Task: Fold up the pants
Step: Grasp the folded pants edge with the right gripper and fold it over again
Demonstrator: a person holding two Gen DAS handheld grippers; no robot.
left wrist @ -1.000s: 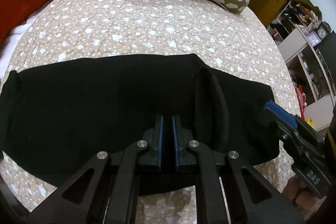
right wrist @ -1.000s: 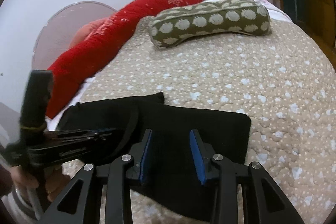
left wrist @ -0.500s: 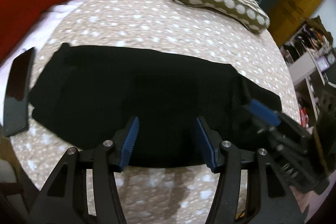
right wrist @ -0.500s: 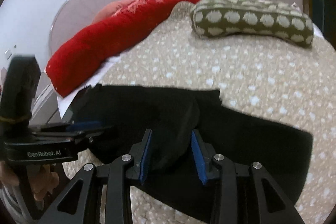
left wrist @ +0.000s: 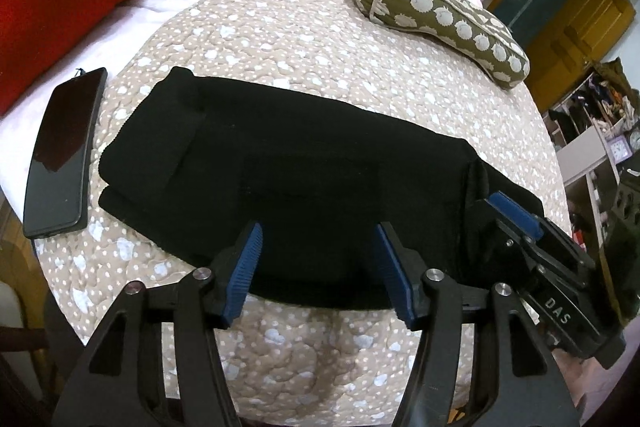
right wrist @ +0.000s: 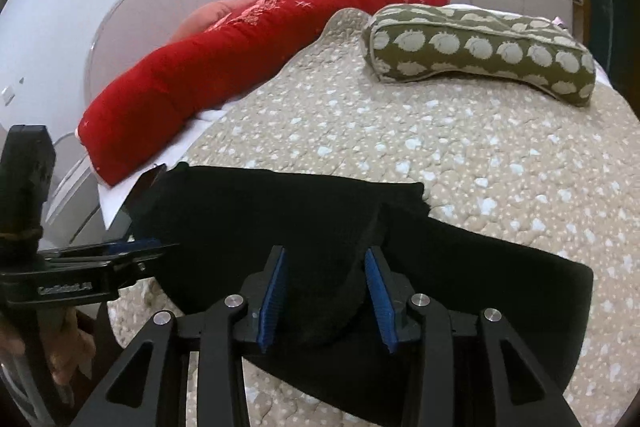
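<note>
Left gripper point(left wrist: 316, 267) has just been opening, empty, right gripper point(right wrist: 326, 297) easing off a bunched ridge of soft, limp black pants point(left wrist: 304, 167); best taken at the edges.

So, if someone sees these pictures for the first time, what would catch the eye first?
Probably the black pants, folded into a long band across the spotted quilt, with both grippers at the near edge. The left gripper stands open over the cloth; a fold of the pants bulges between the right gripper pads. Behind lie a red bolster and a green pillow.
</note>
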